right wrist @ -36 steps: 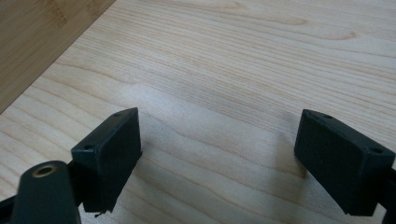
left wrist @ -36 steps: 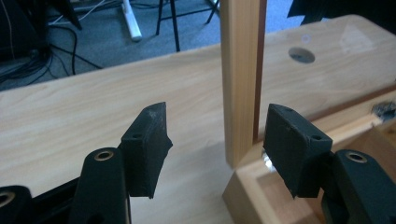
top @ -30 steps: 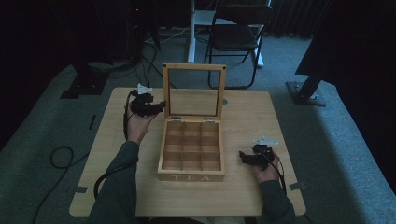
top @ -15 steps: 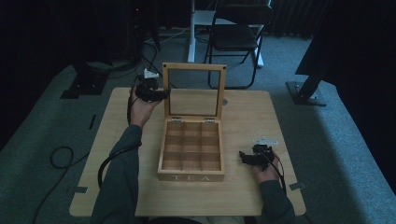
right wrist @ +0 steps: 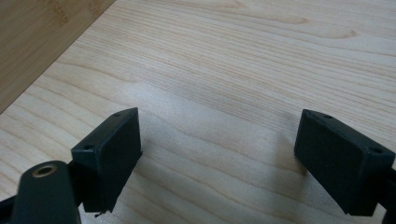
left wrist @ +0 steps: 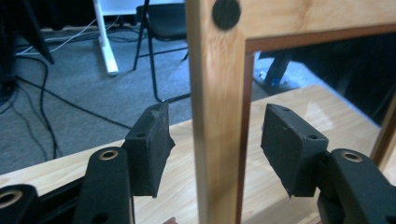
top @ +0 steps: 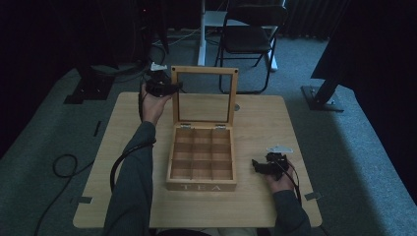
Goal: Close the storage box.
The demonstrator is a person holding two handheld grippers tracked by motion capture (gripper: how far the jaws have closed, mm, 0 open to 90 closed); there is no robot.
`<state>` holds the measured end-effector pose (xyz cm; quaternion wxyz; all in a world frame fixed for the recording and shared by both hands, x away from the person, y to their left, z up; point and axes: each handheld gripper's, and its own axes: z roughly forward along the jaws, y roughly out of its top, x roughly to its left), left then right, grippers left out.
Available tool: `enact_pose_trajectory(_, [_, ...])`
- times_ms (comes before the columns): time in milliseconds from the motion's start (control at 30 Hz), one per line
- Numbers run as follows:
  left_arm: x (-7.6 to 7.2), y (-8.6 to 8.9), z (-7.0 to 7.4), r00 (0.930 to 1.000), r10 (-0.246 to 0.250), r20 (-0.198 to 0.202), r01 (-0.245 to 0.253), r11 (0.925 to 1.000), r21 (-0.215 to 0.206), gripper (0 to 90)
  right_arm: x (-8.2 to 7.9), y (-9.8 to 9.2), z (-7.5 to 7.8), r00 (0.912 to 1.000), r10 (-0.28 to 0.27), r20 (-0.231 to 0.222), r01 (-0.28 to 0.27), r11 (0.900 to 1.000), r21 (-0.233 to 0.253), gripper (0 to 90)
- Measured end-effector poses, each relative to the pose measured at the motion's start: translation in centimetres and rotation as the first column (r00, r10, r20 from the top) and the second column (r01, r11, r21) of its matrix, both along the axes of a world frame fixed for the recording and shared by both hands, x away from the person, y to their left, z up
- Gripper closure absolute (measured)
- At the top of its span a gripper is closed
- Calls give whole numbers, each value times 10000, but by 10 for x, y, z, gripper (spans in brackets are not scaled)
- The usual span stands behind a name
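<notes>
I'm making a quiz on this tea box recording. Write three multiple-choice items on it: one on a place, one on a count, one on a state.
1. Where are the left gripper's black jaws?
A. On either side of the upright wooden lid frame
B. Inside a compartment
C. Flat on the carpet

2. How many compartments does the wooden box marked TEA have?
A. Four
B. Six
C. Nine

3. What state is the right gripper in?
A. Shut on a tea bag
B. Open over the bare wooden table
C. Shut on the lid

Answers:
1. A: the left gripper view shows the frame's side rail standing between the two pads.
2. C: the high view shows three rows of three.
3. B: the right gripper view shows its pads wide apart with nothing between them.
</notes>
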<state>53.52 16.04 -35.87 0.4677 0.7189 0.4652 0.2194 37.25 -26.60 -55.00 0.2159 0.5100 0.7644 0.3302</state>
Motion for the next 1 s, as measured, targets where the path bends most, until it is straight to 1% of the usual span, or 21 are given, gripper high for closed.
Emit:
enact_pose_trajectory(100, [0, -3, 3, 9997, -249, -14, 249, 9997, 8, 455, 0, 0, 0, 10000, 0, -1, 0, 10000, 0, 143])
enact_pose_trajectory(133, [0, -3, 3, 9997, -249, -14, 249, 9997, 8, 484, 0, 0, 0, 10000, 0, -1, 0, 10000, 0, 143])
enact_pose_trajectory(167, [-1, -5, 4, 9996, -251, -116, 251, 9997, -39, 484, 0, 0, 0, 10000, 0, 1, 0, 10000, 0, 143])
enact_pose_trajectory(233, [-2, -3, 5, 9995, -259, -173, 256, 9994, -222, 502, 0, 0, 0, 10000, -4, 7, 4, 10000, 4, 143])
enact_pose_trajectory(300, [-5, -2, 6, 9993, -330, -169, 325, 9991, -266, 512, 0, 0, 0, 10000, -13, 0, 13, 10000, 5, 143])
enact_pose_trajectory(433, [-16, -1, 11, 9989, -436, -193, 432, 9988, -211, 512, 0, 0, 0, 10000, -14, 2, 14, 10000, 5, 143])
enact_pose_trajectory(467, [-19, -1, 11, 9990, -418, -165, 414, 9988, -249, 509, 0, 0, 0, 10000, -9, 1, 9, 10000, 0, 143])
enact_pose_trajectory(533, [-29, -2, 12, 9992, -411, -28, 410, 9990, -191, 497, 0, 0, 0, 10000, -15, 5, 15, 10000, 4, 143])
enact_pose_trajectory(667, [-48, -1, 16, 9980, -621, 93, 622, 9979, -196, 481, 0, 0, 0, 10000, -5, 7, 5, 10000, -10, 143])
enact_pose_trajectory(733, [-56, -1, 17, 9981, -602, 135, 606, 9977, -320, 466, 0, 0, 0, 10000, -19, 4, 19, 10000, 5, 143])
enact_pose_trajectory(800, [-66, -2, 19, 9982, -577, 139, 582, 9977, -338, 441, 0, 0, 0, 10000, -23, 4, 23, 10000, 17, 143])
enact_pose_trajectory(900, [-76, 0, 21, 9978, -660, 87, 663, 9968, -453, 425, 0, 0, 0, 10000, -14, 23, 14, 10000, 0, 143])
enact_pose_trajectory(1000, [-82, 2, 23, 9966, -810, 120, 815, 9954, -503, 426, 0, 0, 0, 10000, -13, 23, 13, 10000, 0, 143])
